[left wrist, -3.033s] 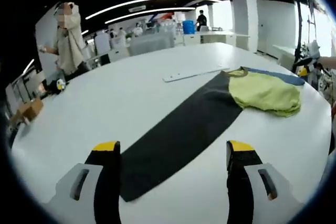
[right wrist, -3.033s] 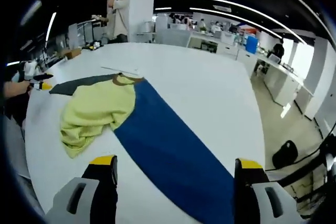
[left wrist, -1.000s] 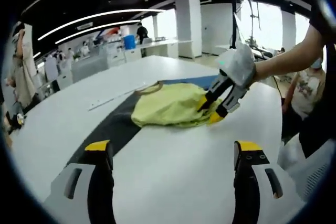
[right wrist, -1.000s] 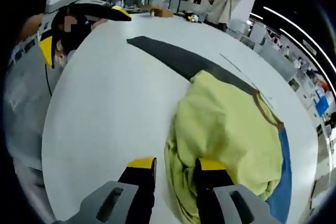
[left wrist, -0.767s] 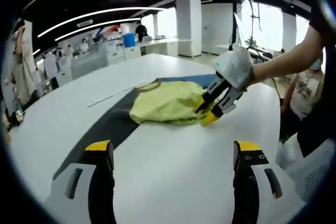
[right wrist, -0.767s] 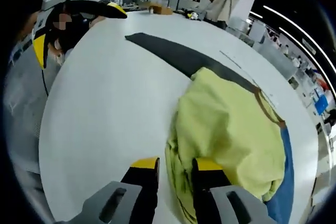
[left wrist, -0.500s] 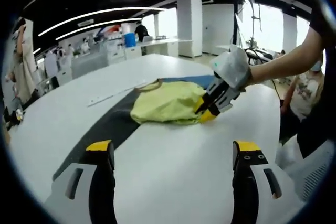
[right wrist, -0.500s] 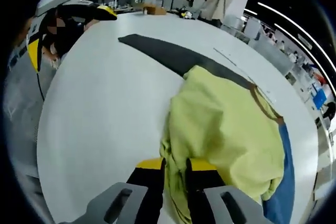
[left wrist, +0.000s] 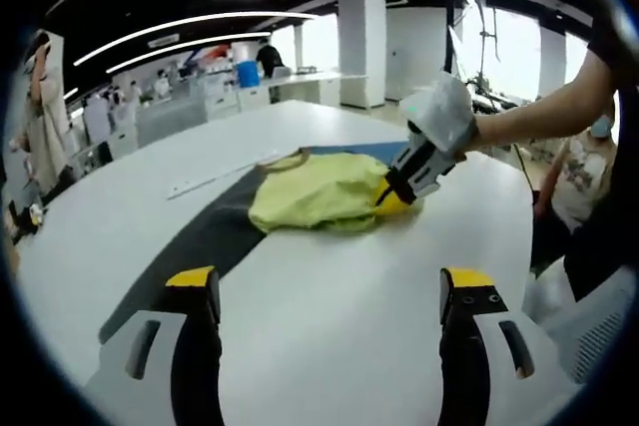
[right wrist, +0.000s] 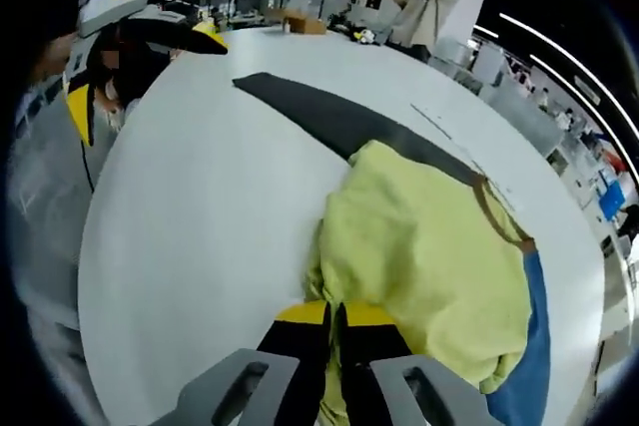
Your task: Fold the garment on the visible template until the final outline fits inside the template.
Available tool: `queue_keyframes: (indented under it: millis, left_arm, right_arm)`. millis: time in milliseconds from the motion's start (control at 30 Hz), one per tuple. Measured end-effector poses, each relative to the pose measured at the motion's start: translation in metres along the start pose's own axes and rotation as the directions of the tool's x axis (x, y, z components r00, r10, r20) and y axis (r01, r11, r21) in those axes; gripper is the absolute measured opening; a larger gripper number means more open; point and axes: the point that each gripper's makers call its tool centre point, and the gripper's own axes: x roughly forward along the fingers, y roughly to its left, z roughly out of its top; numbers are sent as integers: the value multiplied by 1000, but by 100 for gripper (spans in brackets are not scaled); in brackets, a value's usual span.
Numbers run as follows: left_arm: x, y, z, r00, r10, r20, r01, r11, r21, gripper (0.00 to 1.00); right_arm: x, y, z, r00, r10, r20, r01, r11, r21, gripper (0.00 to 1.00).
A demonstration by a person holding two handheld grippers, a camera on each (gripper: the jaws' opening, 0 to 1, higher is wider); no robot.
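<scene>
A crumpled yellow garment (left wrist: pixel 318 193) lies on the white table (left wrist: pixel 319 336), over the join of a long dark template strip (left wrist: pixel 195 244) and a blue strip (left wrist: pixel 386 151). My right gripper (right wrist: pixel 336 314) is shut on the garment's (right wrist: pixel 429 246) near edge; in the left gripper view it (left wrist: pixel 388 199) reaches in from the right, held by a person's arm. My left gripper (left wrist: pixel 329 281) hangs open over bare table, well short of the cloth. In the right gripper view the dark strip (right wrist: pixel 329 115) runs away to the upper left and the blue strip (right wrist: pixel 529 371) shows at lower right.
A thin white ruler-like strip (left wrist: pixel 215 179) lies on the table beyond the dark strip. A person (right wrist: pixel 424 2) stands at the table's far side, with desks and pillars behind. The open left gripper (right wrist: pixel 140 59) shows at the upper left of the right gripper view.
The right gripper's jaws have gone from apart around the garment's edge to shut on it. The left gripper has stayed open and almost still.
</scene>
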Motion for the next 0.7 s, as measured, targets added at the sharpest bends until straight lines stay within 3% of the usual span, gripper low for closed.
queue_keyframes:
  millis: [233, 400, 567, 700]
  left_arm:
    - [2, 1, -2, 1000, 9, 1, -9, 1000, -15, 89]
    - [2, -1, -1, 1000, 2, 5, -2, 1000, -11, 89]
    - [2, 0, -1, 1000, 5, 8, -4, 1000, -17, 88]
    - [2, 1, -3, 1000, 7, 8, -6, 999, -32, 88]
  right_arm:
    - [-27, -21, 34, 999, -5, 39, 7, 999, -41, 0]
    - [-36, -55, 51, 998, -27, 61, 26, 1000, 11, 0]
    - [-36, -83, 57, 996, -51, 70, 49, 998, 30, 0]
    - [-21, -109, 51, 995, -93, 48, 89, 993, 73, 0]
